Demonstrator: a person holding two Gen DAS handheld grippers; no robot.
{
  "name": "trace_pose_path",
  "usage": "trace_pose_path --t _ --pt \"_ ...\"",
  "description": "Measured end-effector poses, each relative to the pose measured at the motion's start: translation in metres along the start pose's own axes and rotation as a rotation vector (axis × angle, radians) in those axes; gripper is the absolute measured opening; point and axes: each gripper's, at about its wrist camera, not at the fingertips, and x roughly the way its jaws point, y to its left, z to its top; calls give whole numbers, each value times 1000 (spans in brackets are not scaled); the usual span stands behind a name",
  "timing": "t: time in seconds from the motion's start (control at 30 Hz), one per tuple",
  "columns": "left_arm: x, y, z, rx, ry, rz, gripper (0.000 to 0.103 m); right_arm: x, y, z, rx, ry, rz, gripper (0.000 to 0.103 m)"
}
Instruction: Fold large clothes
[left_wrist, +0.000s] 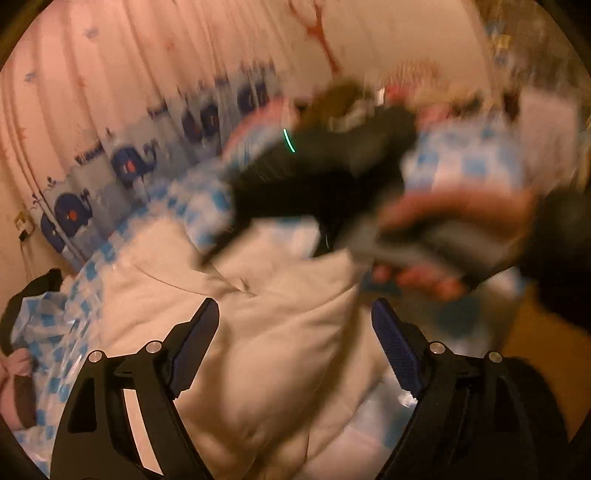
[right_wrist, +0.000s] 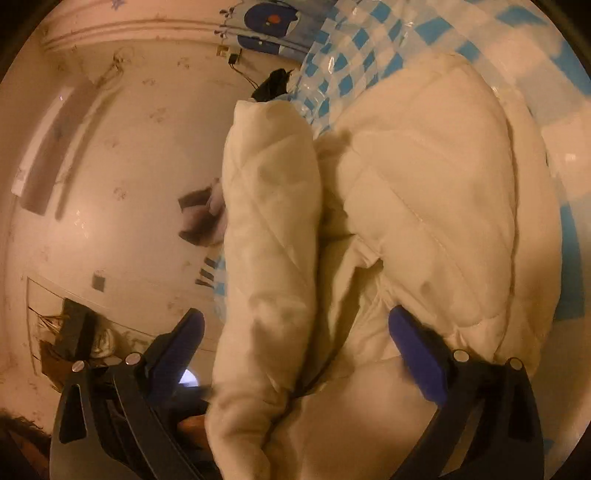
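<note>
A cream padded jacket (left_wrist: 258, 339) lies bunched on a blue-and-white checked table cover (left_wrist: 74, 314). My left gripper (left_wrist: 293, 314) is open just above the jacket, holding nothing. In the left wrist view the right gripper's black body (left_wrist: 325, 177) crosses the frame, blurred, held by a hand (left_wrist: 443, 221). In the right wrist view the jacket (right_wrist: 424, 221) fills the middle and its sleeve (right_wrist: 269, 229) runs up the frame. My right gripper (right_wrist: 295, 325) is open, its jaws on either side of the sleeve's lower part.
A pink curtain with blue whales (left_wrist: 129, 162) hangs behind the table. The checked cover (right_wrist: 351, 55) reaches the table's far edge. Left of the sleeve is a pale floor (right_wrist: 110, 166) with small dark items (right_wrist: 199, 218) and clutter (right_wrist: 74, 332).
</note>
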Motion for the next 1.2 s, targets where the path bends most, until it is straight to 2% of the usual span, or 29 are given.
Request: trace_pose_path --t 0.07,0.1,0.17,0.2,0.23,0.27,0.3,0.33,0.37,0.4,0.47,0.53,0.6,0.67,0.73,0.77,0.8,0.83,0.87,0.9,0.93,0.97,1.0,1.03,1.07,1.1,1.13,1.17,1.2 --pt "-34 27 -1 -94 -97 5 84 -9 -1 -5 -1 -28 14 96" --pt "-50 55 -3 -191 -153 22 89 -10 -1 -8 -10 -29 9 95" --pt "-54 111 -13 -390 -190 44 90 -10 -1 -11 -25 -30 0 96" --pt "-39 152 -27 -562 -161 17 90 -11 -1 -14 -25 -31 -1 96" --pt "-18 177 -40 -676 -108 -44 89 -11 -2 -16 -23 -30 -3 96" --pt "11 194 -53 -744 -38 -108 89 -10 -2 -15 -17 -29 -5 95" --pt "36 200 -62 -765 26 -168 81 -13 3 -15 -12 -31 -12 96" --pt "66 191 -72 -750 120 -211 78 -17 7 -18 -17 -37 -15 96" --pt "76 177 -74 -691 150 -197 80 -24 14 -19 -34 -53 -7 96" --pt "82 159 -71 -605 170 -177 83 -31 29 -15 -67 -85 17 96" --pt "84 135 -63 -505 179 -180 86 -44 59 -2 -134 -114 72 96" --pt "89 105 -47 -352 209 -149 87 -43 81 16 -177 -110 93 96" --pt "94 92 -38 -268 232 -117 87 -22 99 36 -206 -71 76 96" --pt "97 94 -37 -269 242 -115 87 8 99 48 -205 -29 14 96" --pt "102 100 -36 -289 238 -120 87 42 73 57 -184 -41 -168 95" --pt "105 104 -35 -302 241 -115 87 56 52 58 -163 -49 -227 94" --pt "110 111 -34 -311 253 -110 87 70 19 58 -128 -68 -218 87" --pt "117 115 -34 -325 277 -124 87 71 7 55 -112 -94 -240 56" --pt "119 119 -36 -352 287 -152 87 62 -8 54 -56 -153 -288 13" --pt "110 129 -34 -399 267 -210 87 53 -23 52 2 -188 -312 0" --pt "101 136 -33 -451 228 -259 87 45 -38 48 49 -207 -259 0" --pt "91 143 -35 -503 196 -277 87 41 -45 44 71 -215 -217 0" --pt "84 151 -38 -553 178 -277 87 36 -43 41 64 -220 -210 0" --pt "86 153 -44 -587 194 -295 87 34 -35 39 40 -218 -221 0" --pt "93 152 -50 -581 219 -292 87 31 -26 37 19 -222 -228 5" --pt "98 143 -54 -528 233 -251 89 26 -9 34 -26 -248 -248 8" --pt "100 140 -55 -498 235 -232 90 21 8 30 -85 -274 -284 35" --pt "99 138 -55 -486 230 -223 90 19 27 24 -157 -297 -319 92" --pt "97 138 -54 -487 225 -223 90 18 53 12 -257 -314 -371 95"
